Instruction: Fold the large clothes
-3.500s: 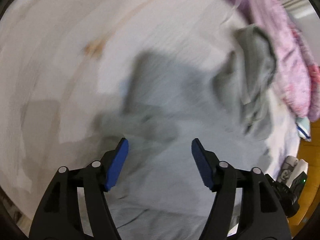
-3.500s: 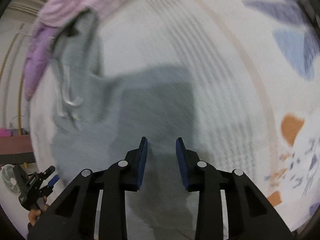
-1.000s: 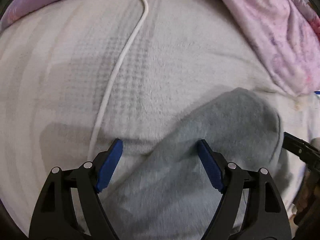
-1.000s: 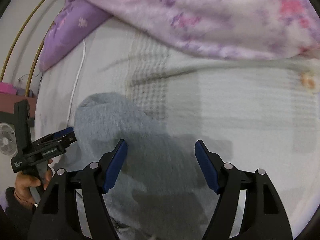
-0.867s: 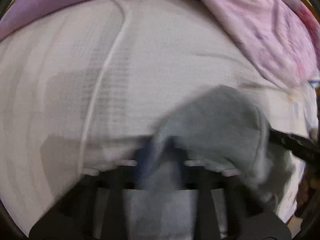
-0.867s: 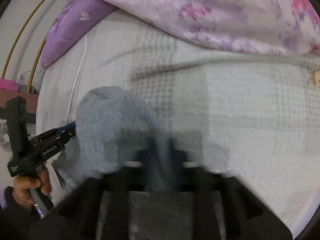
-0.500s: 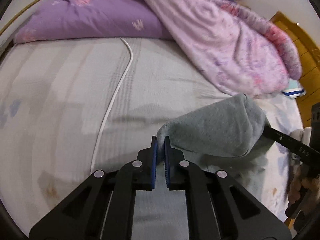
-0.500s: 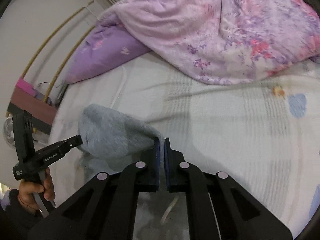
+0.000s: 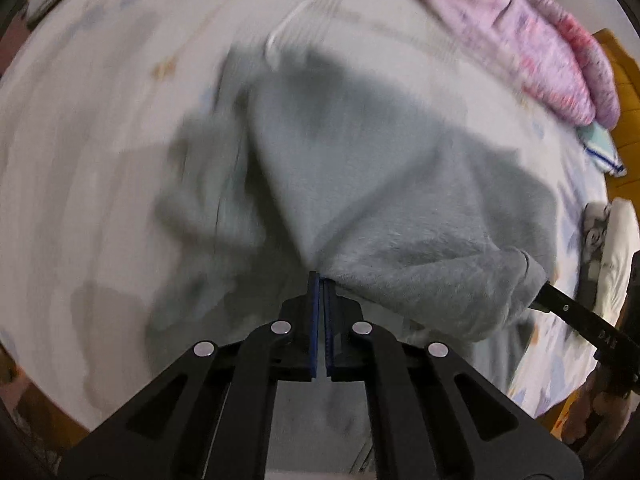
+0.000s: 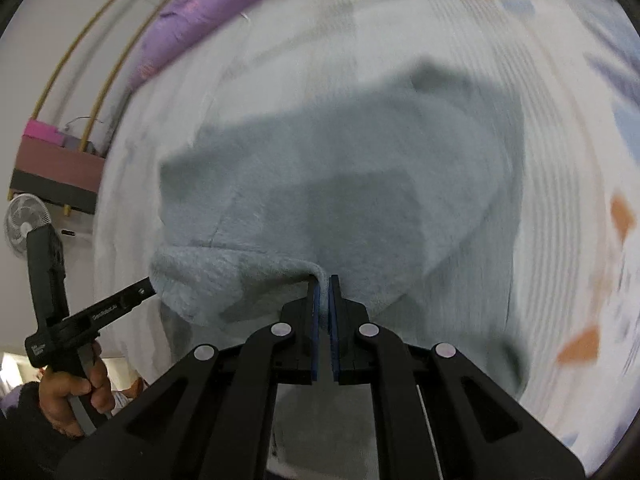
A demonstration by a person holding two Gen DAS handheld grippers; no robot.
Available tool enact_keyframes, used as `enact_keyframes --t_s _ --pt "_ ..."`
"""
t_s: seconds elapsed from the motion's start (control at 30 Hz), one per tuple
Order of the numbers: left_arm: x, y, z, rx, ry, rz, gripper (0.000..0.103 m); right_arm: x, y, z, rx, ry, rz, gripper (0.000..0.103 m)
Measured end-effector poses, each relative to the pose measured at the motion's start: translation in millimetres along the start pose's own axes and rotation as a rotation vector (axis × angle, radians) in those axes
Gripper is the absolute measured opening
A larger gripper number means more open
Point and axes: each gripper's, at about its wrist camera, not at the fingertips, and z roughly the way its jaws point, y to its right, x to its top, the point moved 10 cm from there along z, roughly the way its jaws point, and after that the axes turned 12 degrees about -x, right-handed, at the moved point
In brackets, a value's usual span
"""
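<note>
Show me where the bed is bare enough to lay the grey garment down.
Bare sheet lies left of the grey garment in the left wrist view, and between the garment and the orange prints in the right wrist view. The head of the bed is crowded by the pink quilt and purple pillow.

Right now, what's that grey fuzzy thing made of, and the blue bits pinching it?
The grey garment looks like soft fleece or plush knit: its surface is matte with a short nap, and it drapes in thick folds. The blue pads look like matte rubber or foam; the pictures can't settle which.
</note>
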Motion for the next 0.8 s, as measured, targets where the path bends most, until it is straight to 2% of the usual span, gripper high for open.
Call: enact_keyframes --t_s 0.1,0.2,0.3,0.4,0.47,0.53,0.57,0.6,0.67,0.7,0.73,0.77,0.8 --pt "-31 -15 8 0.023 -0.047 -0.034 0.0 -26 10 14 0.005 -0.047 0.059 0.004" --pt "-52 -24 13 0.036 -0.077 -0.06 0.0 -31 13 21 0.012 -0.066 0.085 0.004" --pt "-49 -17 3 -0.051 -0.033 -0.119 0.001 -27 10 17 -0.006 -0.084 0.088 0.009" --pt "-36 1 -15 -0.14 0.026 -0.145 0.018 -30 8 2 -0.007 -0.091 0.094 0.019" --pt "-24 17 -29 -0.199 0.085 -0.145 0.019 -31 6 -15 -0.001 -0.079 0.108 0.027" --pt "-12 37 -40 -0.259 0.142 -0.116 0.026 -26 0 -29 0.039 -0.041 0.121 0.027" --pt "-9 43 -39 -0.264 0.146 -0.104 0.03 -20 -5 -33 0.059 -0.019 0.12 0.027" --pt "-4 48 -32 -0.249 0.134 -0.09 0.034 -14 -8 -32 0.055 -0.005 0.113 0.027" --pt "-4 60 -3 -0.248 0.075 -0.067 0.034 -2 -13 -22 0.033 0.016 0.097 0.025" --pt "-7 59 9 -0.222 0.045 -0.052 0.034 7 -13 -8 0.018 0.012 0.111 0.023" --pt "-12 56 26 -0.185 0.008 -0.037 0.034 8 -11 5 0.01 -0.007 0.124 0.02" --pt "-21 50 43 -0.143 -0.041 -0.032 0.034 3 -4 26 -0.04 -0.068 0.134 0.01" --pt "-33 42 57 -0.101 -0.079 -0.046 0.033 -3 3 40 -0.076 -0.118 0.149 0.007"
